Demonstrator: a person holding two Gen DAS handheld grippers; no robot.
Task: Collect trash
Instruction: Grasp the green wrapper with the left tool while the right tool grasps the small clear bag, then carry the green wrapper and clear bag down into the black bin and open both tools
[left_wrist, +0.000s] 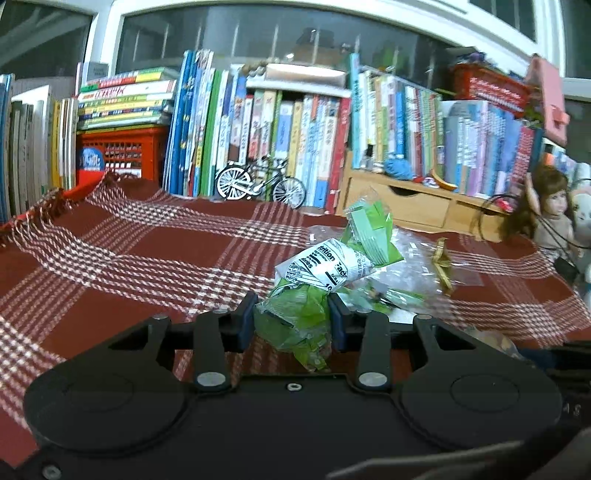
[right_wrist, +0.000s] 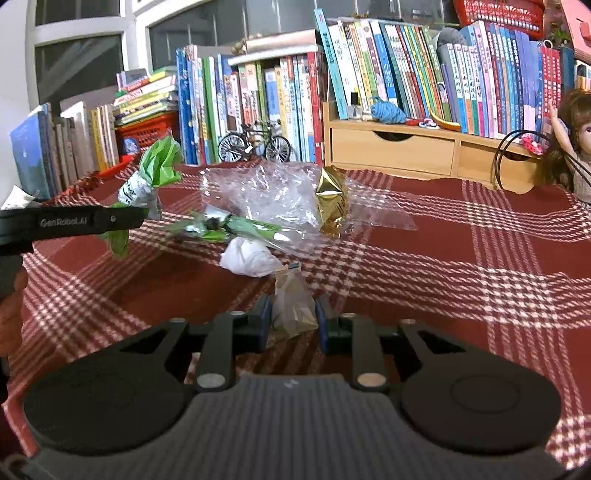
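**A:** What do I have on the left wrist view?

**B:** My left gripper (left_wrist: 293, 318) is clamped on a crumpled green and white plastic wrapper with a nutrition label (left_wrist: 314, 291). It fills the lower middle of the frame, its printed end sticking up past the blue pads (left_wrist: 246, 320). In the right wrist view the same wrapper (right_wrist: 147, 184) sits at middle left, held above the red and white plaid cloth (right_wrist: 461, 258) by that gripper's black finger (right_wrist: 74, 221).

**A:** And my right one?

**B:** The right gripper (right_wrist: 293, 321) is closed on a small clear plastic bag with brownish contents (right_wrist: 293, 306), at lower centre of the frame, its bottom resting on or just above the cloth; I cannot tell which.

**A:** What is left on the cloth?

**B:** Just beyond the bag lies a balled white tissue (right_wrist: 249, 258). Behind it, at centre frame, a flat green and clear wrapper (right_wrist: 236, 227) lies touching a large crinkled sheet of clear cellophane (right_wrist: 266, 192). A crumpled gold foil piece (right_wrist: 330, 201) rests against the cellophane's right part.

**A:** Background?

**B:** Rows of upright books (right_wrist: 424, 74) across the top, a small model bicycle (right_wrist: 255, 146) in front of them, a wooden drawer shelf (right_wrist: 395, 151) to its right, and a doll with brown hair (right_wrist: 570, 133) at the right edge.
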